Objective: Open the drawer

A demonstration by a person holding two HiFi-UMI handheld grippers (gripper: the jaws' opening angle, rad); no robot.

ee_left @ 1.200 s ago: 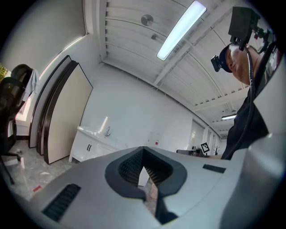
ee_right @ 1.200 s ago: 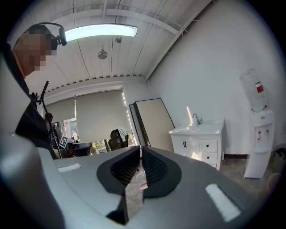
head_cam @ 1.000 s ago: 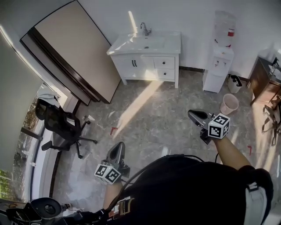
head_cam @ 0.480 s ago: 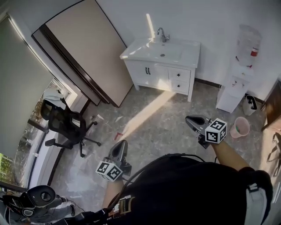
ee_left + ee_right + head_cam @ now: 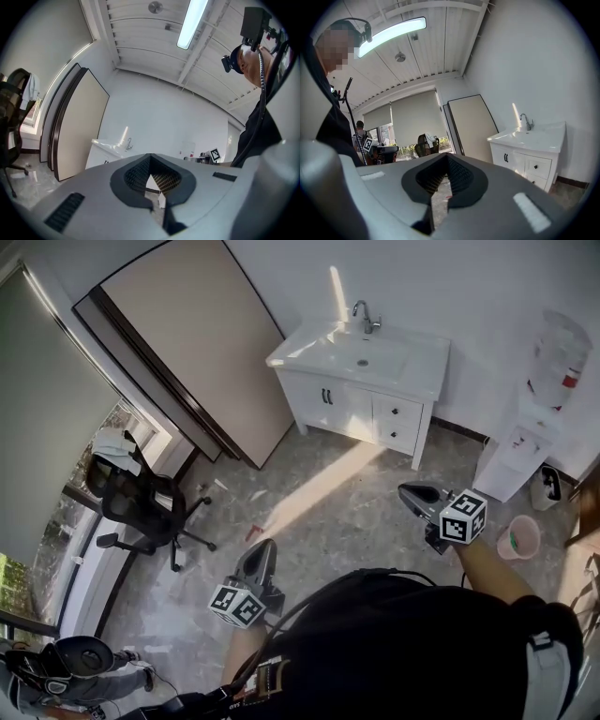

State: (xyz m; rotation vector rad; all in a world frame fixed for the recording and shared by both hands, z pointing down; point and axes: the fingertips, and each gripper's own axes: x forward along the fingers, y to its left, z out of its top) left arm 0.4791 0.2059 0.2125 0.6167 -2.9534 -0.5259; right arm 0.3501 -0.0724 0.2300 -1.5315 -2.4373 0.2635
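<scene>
Facing the drawer [image 5: 395,412] in the white vanity [image 5: 342,414], well ahead of both tongs across the floor [image 5: 323,517], we are holding the nearer right tongs [image 5: 409,491] and the left tongs [image 5: 262,549] closed and empty.

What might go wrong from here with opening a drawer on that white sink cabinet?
The drawers have tiny knobs, and the right gripper is shut, so it may bump rather than grab. The cabinet doors beside them invite a wrong pull. The pink bucket is a possible trip hazard.
</scene>
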